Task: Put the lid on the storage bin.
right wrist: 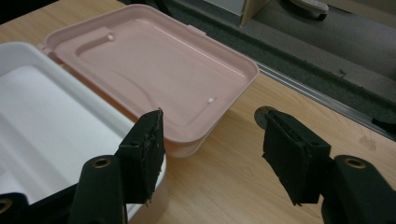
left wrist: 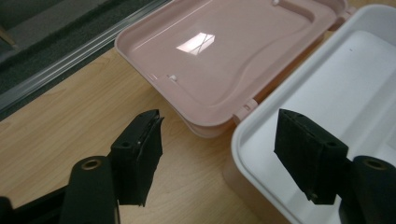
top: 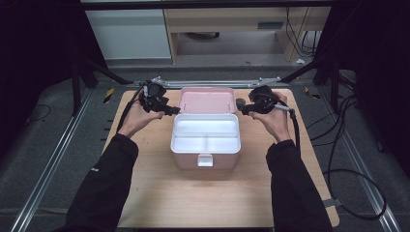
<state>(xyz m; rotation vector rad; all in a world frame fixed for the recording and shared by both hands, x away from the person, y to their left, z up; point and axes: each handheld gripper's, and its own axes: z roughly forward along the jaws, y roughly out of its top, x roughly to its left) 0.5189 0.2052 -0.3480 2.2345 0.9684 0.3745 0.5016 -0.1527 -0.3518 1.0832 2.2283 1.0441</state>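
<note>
Jaws on both grippers stand apart with nothing between them, so each one has let go. From the left gripper [top: 169, 110], seen in the high view, the pink lid [top: 207, 100] lies just beside the tips, toward the middle of the table [top: 145, 193]. The right gripper [top: 241, 107] faces it from the other side, and the lid sits between the two. In the left gripper view the jaws straddle the near corner where the lid [left wrist: 219, 51] meets the white tray [left wrist: 336, 93] of the box, touching neither. In the right gripper view one jaw hangs over the rim of the tray [right wrist: 51, 116] and the other over bare wood, with the lid's [right wrist: 159, 74] corner just ahead. The lid lies flat and open behind the box [top: 205, 140], inside facing up, its long side running left to right, from one gripper across to the other. The box sits in the middle of the table with its white latch [top: 205, 160] toward the person. Both hands look about the same way off from the lid, so neither is clearly nearer. I think any next move on the lid means reaching inward from both ends
</note>
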